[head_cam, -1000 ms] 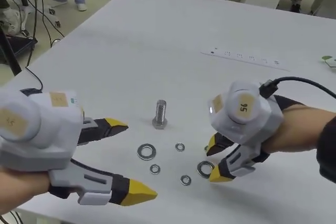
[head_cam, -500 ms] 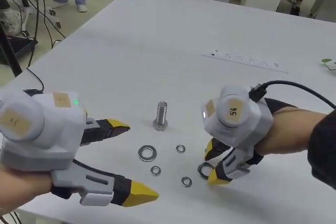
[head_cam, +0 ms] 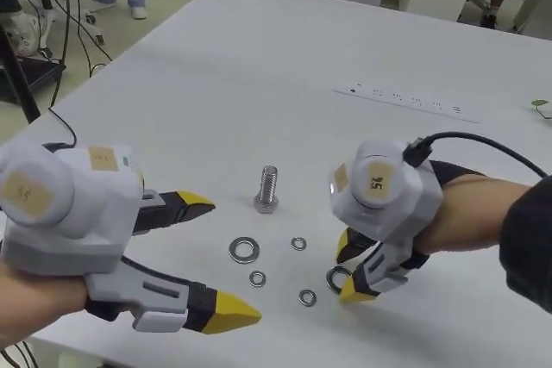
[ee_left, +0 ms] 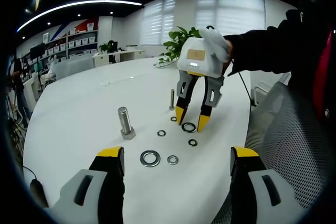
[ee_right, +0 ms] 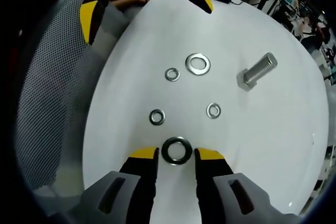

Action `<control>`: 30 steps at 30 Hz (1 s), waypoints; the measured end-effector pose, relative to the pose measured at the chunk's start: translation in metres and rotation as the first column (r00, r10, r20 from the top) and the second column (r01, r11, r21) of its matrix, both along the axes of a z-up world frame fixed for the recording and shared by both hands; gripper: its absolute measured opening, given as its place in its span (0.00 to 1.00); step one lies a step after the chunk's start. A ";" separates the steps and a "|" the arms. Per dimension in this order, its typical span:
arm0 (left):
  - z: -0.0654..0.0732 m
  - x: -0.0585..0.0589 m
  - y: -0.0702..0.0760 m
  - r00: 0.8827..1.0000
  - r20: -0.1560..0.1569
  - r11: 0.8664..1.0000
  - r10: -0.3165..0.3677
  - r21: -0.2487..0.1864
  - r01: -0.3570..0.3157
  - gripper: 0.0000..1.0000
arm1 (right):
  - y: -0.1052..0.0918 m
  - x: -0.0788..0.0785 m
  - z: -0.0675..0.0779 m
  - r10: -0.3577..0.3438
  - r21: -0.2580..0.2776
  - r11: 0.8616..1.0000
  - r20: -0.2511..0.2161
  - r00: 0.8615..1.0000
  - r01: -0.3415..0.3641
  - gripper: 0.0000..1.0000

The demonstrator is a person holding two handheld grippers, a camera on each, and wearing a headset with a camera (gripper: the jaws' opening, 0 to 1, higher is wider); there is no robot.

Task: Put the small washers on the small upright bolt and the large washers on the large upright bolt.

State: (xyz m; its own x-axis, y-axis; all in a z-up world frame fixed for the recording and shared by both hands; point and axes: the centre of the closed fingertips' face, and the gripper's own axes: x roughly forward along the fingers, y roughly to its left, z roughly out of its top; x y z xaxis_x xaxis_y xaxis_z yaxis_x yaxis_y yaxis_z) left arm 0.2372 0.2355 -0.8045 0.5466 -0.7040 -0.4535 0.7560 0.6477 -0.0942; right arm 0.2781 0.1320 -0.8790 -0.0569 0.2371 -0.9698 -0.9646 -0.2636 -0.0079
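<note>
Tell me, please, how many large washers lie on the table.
2. One washer lies flat on the table near the large bolt; the other washer lies between the open jaws of the right gripper. That gripper may hide more.

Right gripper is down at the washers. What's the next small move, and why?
Probably close the right gripper on the large washer: its open fingers flank that washer, which lies flat and looks ungripped. Once held, it could go to the large bolt.
</note>
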 end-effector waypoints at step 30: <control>0.001 0.003 -0.001 1.000 0.006 1.000 -0.002 -0.007 0.002 0.82 | 0.001 0.002 0.001 -0.060 -0.013 0.998 -0.013 0.998 0.060 0.23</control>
